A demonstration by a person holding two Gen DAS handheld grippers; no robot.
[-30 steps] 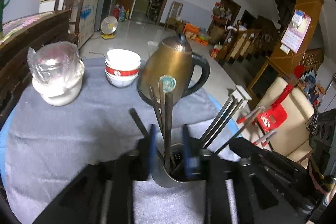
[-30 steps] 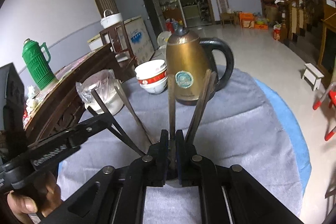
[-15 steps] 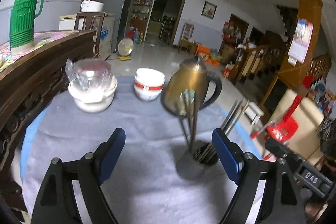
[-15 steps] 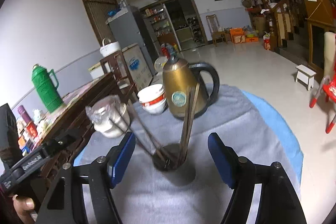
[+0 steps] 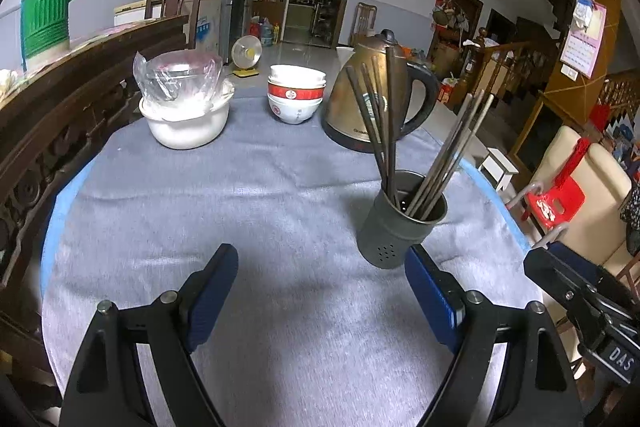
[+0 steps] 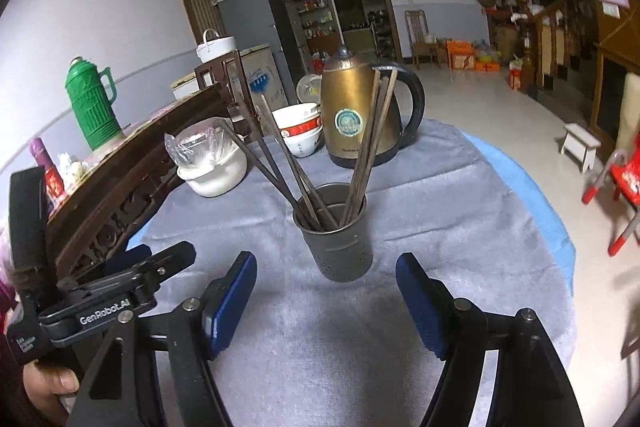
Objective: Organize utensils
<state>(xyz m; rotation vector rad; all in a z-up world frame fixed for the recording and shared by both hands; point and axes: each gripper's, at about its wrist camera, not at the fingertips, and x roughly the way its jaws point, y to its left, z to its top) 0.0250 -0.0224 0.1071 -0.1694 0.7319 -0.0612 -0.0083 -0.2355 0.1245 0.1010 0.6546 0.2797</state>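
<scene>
A dark metal utensil holder (image 5: 401, 223) (image 6: 337, 233) stands upright on the grey tablecloth, with several dark chopsticks (image 5: 380, 123) (image 6: 370, 143) fanned out of it in two bunches. My left gripper (image 5: 320, 291) is open, back from the holder and to its left, with only cloth between its blue pads (image 5: 210, 291). My right gripper (image 6: 326, 297) is open too, just short of the holder, which stands a little beyond its blue pads (image 6: 420, 311). Neither gripper holds anything.
A brass kettle (image 5: 372, 91) (image 6: 360, 115), stacked red-and-white bowls (image 5: 296, 93) (image 6: 300, 131) and a plastic-covered white pot (image 5: 186, 103) (image 6: 212, 159) stand at the table's far side. A carved wooden bench (image 5: 60, 131) runs along the left. The table's right edge drops to the floor.
Both grippers went from shut around chopsticks at the holder to wide open, and both pulled back from it. The chopsticks now stand in the holder.
</scene>
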